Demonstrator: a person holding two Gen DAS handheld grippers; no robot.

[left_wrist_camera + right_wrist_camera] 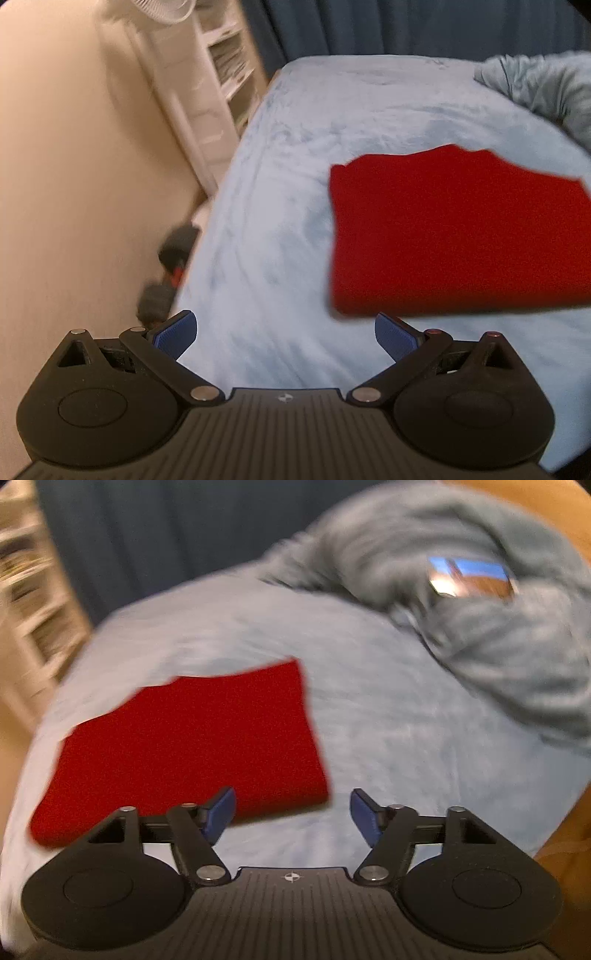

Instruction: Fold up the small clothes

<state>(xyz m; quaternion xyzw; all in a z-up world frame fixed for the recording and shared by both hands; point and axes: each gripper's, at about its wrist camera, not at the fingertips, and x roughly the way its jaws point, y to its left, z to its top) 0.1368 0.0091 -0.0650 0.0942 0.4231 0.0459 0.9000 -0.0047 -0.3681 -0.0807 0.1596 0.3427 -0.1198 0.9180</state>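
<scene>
Now both jaws apart, empty; red cloth (458, 232) folded on bed (280, 206), rumpled blanket (480, 602) nr.

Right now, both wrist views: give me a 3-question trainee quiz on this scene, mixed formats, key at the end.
1. True or false: the left gripper is shut on the red cloth.
2. Multiple choice: the red cloth lies on A) the floor, B) the light blue bed, C) the white shelf.
3. Fill in: in the right wrist view, the grey blanket is bunched at the upper ____ of the bed, beyond the right gripper.

Key
1. False: both grippers are open and hold nothing.
2. B: it lies flat, already folded into a rough rectangle.
3. right
</scene>
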